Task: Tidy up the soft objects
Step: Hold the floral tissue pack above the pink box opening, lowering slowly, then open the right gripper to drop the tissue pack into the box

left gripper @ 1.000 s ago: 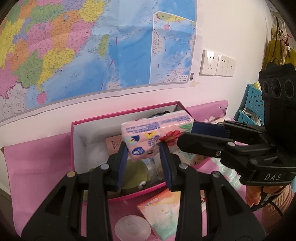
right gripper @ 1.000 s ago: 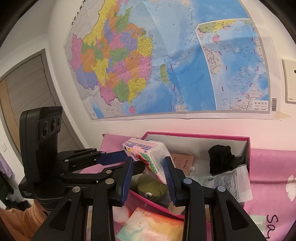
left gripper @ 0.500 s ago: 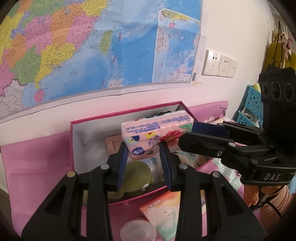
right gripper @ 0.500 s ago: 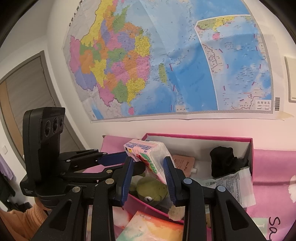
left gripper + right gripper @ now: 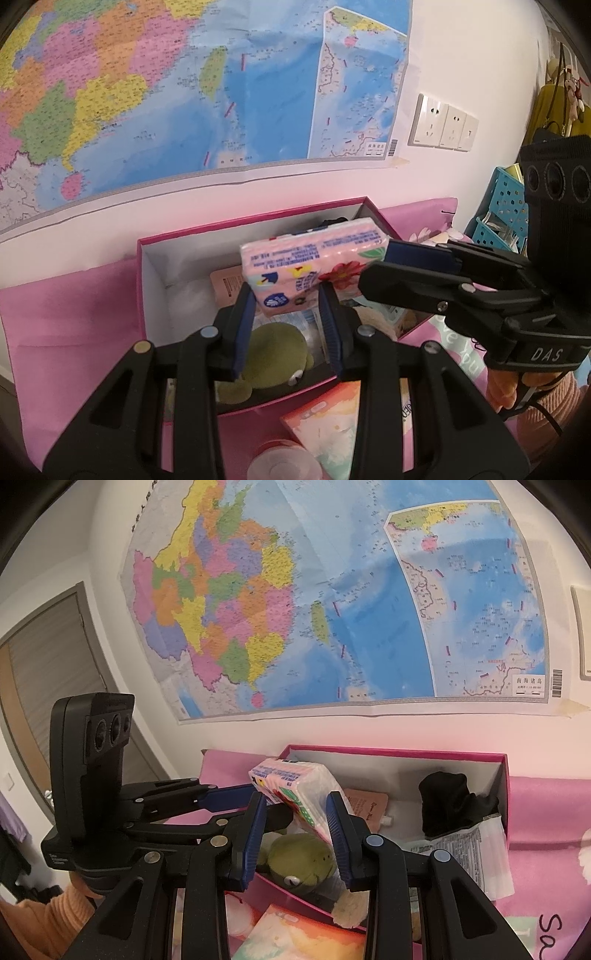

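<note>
- The tissue pack [image 5: 312, 264], pink with a flower print, hangs in the air above the open pink box [image 5: 155, 254], clear of what lies inside.
- The left gripper [image 5: 288, 306] is clenched on the pack's near lower end, its blue pads pressing both sides.
- The right gripper [image 5: 297, 812] is clenched on the pack's other end; in the left view its fingers reach in from the right.
- Both grippers grasp the same pack [image 5: 295, 790], one at each end.
- Inside the box lie a green plush frog [image 5: 301, 860], a black cloth [image 5: 450, 801], a peach pouch [image 5: 365, 805] and a printed wrapper [image 5: 461, 853].
- The box sits on a pink cloth [image 5: 66, 306] against a white wall, under a map [image 5: 332, 602].
- In front of the box lie an orange packet [image 5: 328, 424] and a clear tape roll [image 5: 280, 465].
- An orange sleeve [image 5: 40, 923] shows behind the left gripper.
</note>
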Action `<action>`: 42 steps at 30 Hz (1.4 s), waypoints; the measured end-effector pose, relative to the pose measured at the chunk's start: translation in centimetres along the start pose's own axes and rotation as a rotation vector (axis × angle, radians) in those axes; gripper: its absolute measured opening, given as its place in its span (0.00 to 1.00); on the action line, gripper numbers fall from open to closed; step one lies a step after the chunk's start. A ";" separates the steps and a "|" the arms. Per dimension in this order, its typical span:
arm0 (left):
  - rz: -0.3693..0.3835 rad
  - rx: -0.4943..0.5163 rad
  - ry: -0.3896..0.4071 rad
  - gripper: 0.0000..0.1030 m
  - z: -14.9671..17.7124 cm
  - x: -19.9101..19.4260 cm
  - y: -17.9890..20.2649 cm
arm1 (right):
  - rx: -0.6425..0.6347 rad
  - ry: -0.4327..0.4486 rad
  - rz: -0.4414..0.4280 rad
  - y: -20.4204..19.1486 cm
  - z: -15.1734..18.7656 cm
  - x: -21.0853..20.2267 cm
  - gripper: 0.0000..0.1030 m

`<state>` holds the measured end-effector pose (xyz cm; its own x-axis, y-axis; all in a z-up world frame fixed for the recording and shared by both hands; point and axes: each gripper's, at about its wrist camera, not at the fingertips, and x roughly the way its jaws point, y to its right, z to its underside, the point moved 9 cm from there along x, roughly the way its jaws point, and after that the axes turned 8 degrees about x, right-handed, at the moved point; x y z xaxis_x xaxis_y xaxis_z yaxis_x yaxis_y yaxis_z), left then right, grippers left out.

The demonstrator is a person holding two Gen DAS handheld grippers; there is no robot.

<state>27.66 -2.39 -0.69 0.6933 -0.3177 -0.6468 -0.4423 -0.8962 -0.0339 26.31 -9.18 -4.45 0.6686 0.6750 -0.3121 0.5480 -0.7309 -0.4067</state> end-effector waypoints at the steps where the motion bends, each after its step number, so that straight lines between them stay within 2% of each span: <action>1: 0.000 0.001 -0.001 0.36 -0.1 0.1 0.0 | 0.002 0.000 0.000 0.0 0.0 0.0 0.33; 42: -0.021 0.028 -0.048 0.36 -0.4 1.9 -0.5 | 0.039 -0.009 0.017 1.3 -0.7 1.2 0.33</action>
<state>29.47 -2.71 -1.60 0.6749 -0.2829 -0.6815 -0.4438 -0.8935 -0.0686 28.21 -9.37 -4.79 0.6731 0.6634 -0.3269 0.5163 -0.7380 -0.4345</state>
